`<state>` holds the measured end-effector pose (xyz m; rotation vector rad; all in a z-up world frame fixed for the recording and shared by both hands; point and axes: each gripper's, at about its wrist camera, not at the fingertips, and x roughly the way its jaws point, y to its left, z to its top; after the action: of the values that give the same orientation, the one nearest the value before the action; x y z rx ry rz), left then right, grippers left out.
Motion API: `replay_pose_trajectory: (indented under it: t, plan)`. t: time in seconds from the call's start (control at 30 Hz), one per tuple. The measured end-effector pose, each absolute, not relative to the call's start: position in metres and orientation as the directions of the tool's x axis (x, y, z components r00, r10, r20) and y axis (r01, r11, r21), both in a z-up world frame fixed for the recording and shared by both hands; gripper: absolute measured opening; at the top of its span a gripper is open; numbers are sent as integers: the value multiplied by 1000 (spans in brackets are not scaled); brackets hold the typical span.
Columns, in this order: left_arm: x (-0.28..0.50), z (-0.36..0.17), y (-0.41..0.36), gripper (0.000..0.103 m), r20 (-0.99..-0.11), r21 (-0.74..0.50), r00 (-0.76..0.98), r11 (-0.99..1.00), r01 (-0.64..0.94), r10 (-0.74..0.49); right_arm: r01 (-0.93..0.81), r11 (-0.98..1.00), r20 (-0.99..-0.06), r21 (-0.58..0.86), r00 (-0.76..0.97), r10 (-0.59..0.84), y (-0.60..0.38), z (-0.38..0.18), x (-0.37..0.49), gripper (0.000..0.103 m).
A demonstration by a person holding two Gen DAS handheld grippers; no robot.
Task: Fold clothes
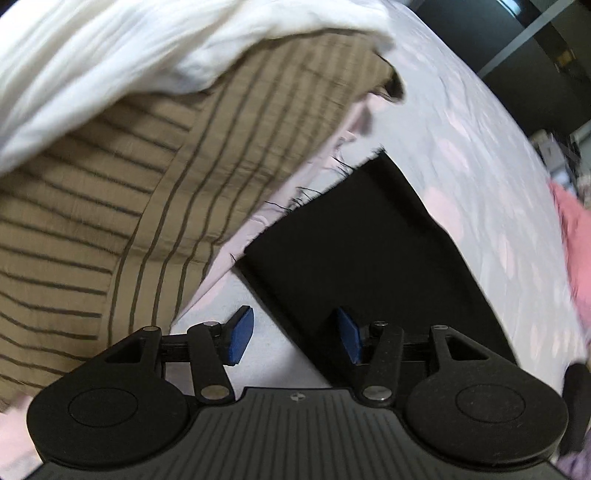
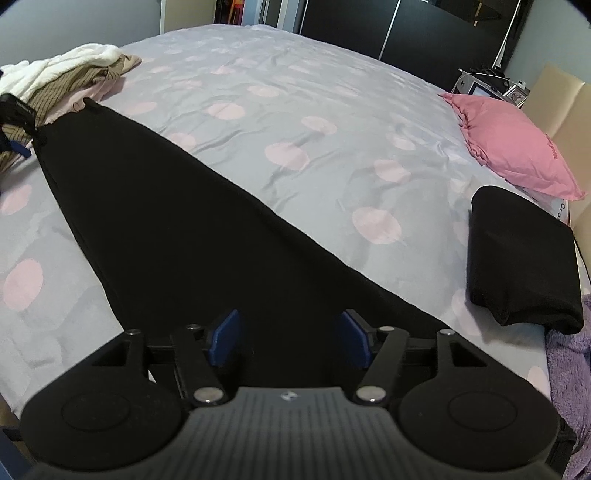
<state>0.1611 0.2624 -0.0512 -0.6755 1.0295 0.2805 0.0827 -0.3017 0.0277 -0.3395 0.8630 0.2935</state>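
Black garment [image 2: 177,229] lies long and flat on bed [image 2: 295,122]. Left gripper [image 1: 291,338], right gripper [image 2: 290,339] both gape, holding nothing. We risk snagging striped pile [image 1: 92,221] (touching far end).

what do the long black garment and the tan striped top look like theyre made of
Long black garment: a smooth matte fabric, maybe a knit; loose threads fringe its far end. Tan striped top: a thin woven cloth, perhaps cotton, finely crinkled, with dark stripes.

A home bedroom. A bed with a grey, pink-dotted cover [image 2: 295,122] spreads ahead of the right tongs, a pink pillow [image 2: 513,144] far to their right. Dark wardrobe doors [image 2: 351,22] stand beyond.
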Motion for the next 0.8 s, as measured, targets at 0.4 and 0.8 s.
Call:
replay_pose_trajectory:
  t: [0.4, 0.8]
  plan:
    - [160, -39, 266, 7, -798, -420, 601, 764, -489, -54, -342, 939, -810, 21, 545, 217, -294, 15, 123, 37]
    - [154, -7, 258, 6, -725, -444, 683, 816, -371, -84, -339, 935, -834, 105, 482, 268, -247, -14, 220, 19]
